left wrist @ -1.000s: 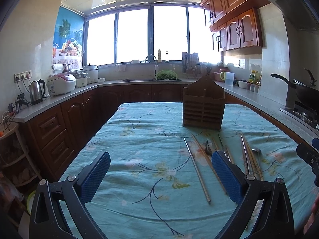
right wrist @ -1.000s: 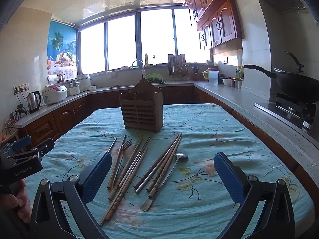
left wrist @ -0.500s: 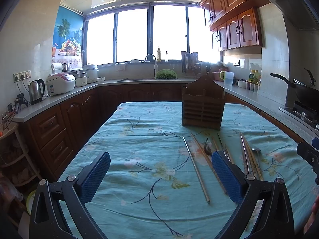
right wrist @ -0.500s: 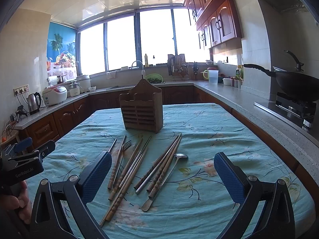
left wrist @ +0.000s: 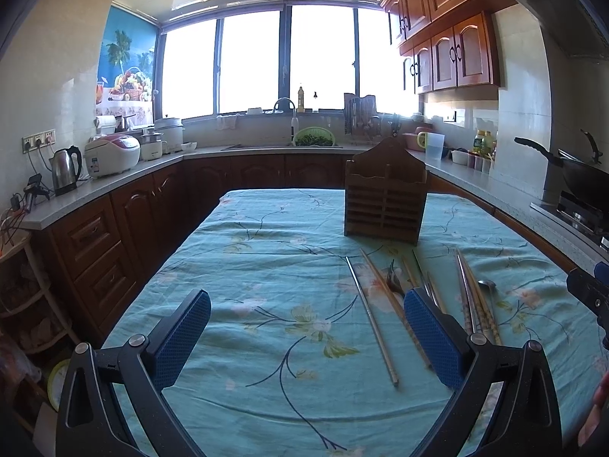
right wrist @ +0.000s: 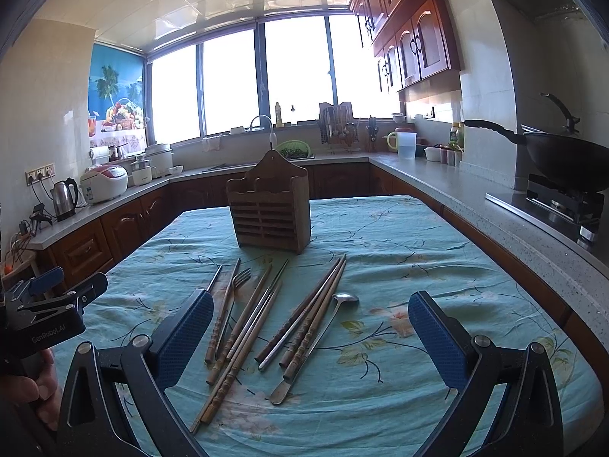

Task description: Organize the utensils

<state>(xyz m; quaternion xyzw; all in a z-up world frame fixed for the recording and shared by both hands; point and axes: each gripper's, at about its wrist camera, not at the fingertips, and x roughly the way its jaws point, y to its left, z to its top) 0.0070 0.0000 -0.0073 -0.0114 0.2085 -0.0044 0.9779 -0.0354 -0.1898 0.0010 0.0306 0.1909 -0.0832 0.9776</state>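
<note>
Utensils (right wrist: 274, 327) lie loose on the tablecloth (right wrist: 399, 251), fanned out in front of the holder (right wrist: 269, 211). None is seen in the holder from either view, though its compartment tops are not fully visible.

Items on the cloth, right wrist view:
- chopsticks (right wrist: 316, 312), wooden and metal, in several overlapping groups
- fork (right wrist: 238, 285), tines toward the holder
- spoon (right wrist: 335, 312), bowl toward the holder, handle toward the camera

The holder stands upright near the table centre, just beyond the utensil tips and apart from them.

Left gripper (left wrist: 306, 337): jaws spread wide, nothing between them, above the cloth to the left of the pile; its right pad overlaps the nearest chopsticks in the view.

Right gripper (right wrist: 310, 337): jaws spread wide, nothing held, above the near ends of the utensils.

Progress, as judged: sorting appears not yet begun. All pieces remain to be picked up and placed in the holder. The overlapping chopsticks will probably need separating for a clean pinch.
</note>
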